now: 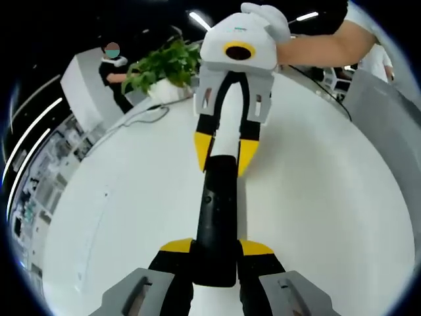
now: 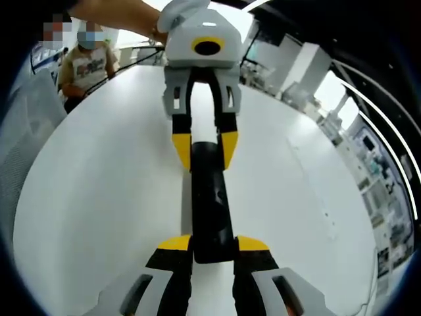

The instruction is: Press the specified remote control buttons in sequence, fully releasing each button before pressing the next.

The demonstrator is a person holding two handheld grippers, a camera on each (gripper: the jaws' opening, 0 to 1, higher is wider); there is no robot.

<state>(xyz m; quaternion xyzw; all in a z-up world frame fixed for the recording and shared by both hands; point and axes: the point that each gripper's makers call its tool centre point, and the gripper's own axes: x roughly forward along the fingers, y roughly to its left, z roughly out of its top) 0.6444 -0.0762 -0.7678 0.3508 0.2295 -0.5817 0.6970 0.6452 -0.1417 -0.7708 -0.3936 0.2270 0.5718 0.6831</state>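
Left gripper (image 1: pixel 216 249) was clamped on my near end of the black remote (image 1: pixel 217 217); right gripper (image 1: pixel 225 153) gripped its far end, above the white table (image 1: pixel 329 217).

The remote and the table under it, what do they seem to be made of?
The remote looks like glossy black plastic: a long dark bar with soft sheen along its face. The table looks like a smooth white laminate or painted top, evenly bright and without grain, though its true material cannot be told.
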